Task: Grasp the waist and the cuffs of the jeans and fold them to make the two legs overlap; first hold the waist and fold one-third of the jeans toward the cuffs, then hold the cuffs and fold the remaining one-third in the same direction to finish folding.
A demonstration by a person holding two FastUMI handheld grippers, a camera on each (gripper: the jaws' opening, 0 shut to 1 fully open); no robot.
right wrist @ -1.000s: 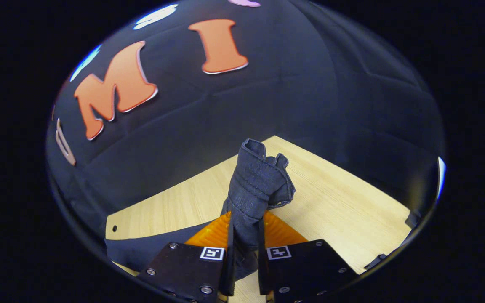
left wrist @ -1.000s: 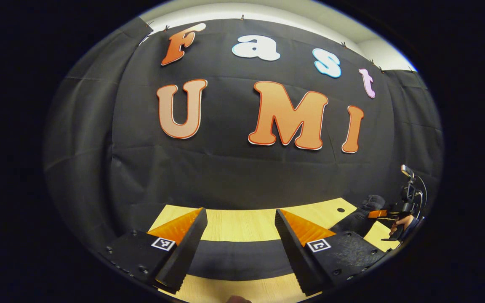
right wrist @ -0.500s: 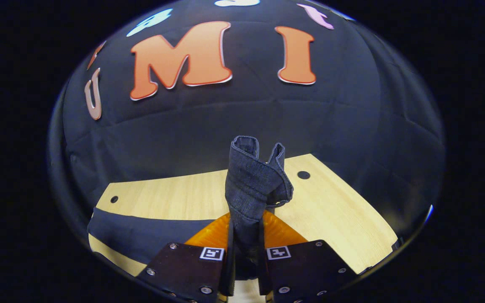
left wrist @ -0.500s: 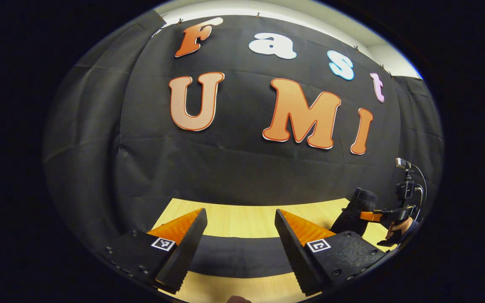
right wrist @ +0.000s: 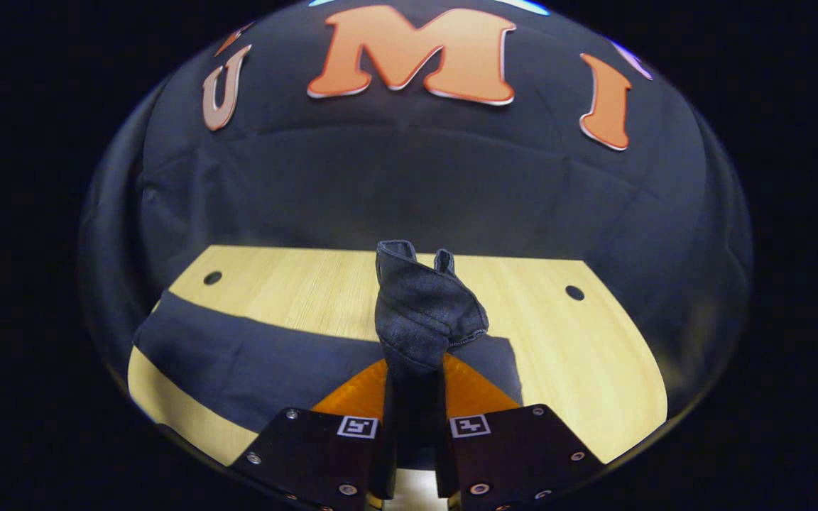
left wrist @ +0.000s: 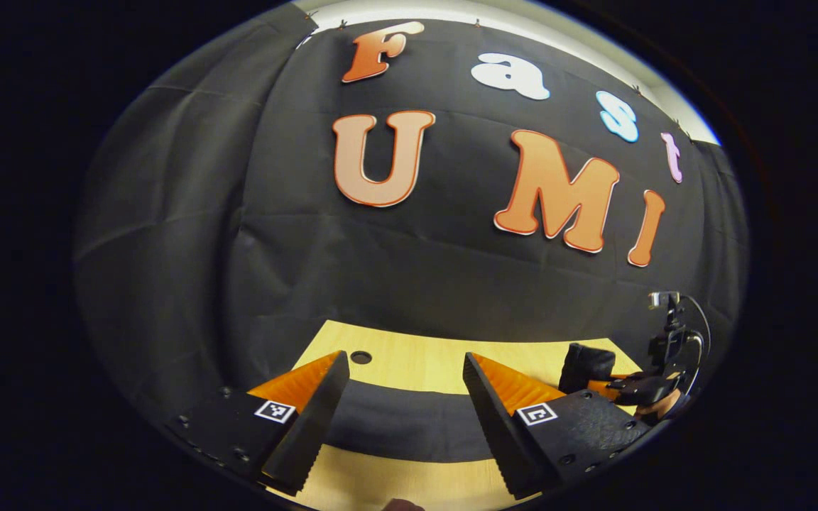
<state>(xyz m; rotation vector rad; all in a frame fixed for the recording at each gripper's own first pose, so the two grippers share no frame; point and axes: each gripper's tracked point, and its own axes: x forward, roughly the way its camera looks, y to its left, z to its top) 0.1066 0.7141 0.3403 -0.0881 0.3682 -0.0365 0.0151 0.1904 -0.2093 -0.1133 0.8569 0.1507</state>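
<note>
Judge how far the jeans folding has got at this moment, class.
Done: the jeans lie as one narrow strip on the table, so the legs seem overlapped. In hand: the right claw pinches a bunched end, lifted over the strip. The left claw hovers open above the denim. Left: laying this fold down, possibly another.

You find no word, number or brand to read on the tools or the work here. The nearest thing to a sign is a small square black-and-white coded marker on each finger: one pair sits at the lower centre of the left gripper view on the left gripper, and another pair at the bottom centre of the right gripper view on the right gripper; they carry blocky patterns, not letters. The jeans pinched between that right gripper's fingers show you only plain stitched denim.
</note>
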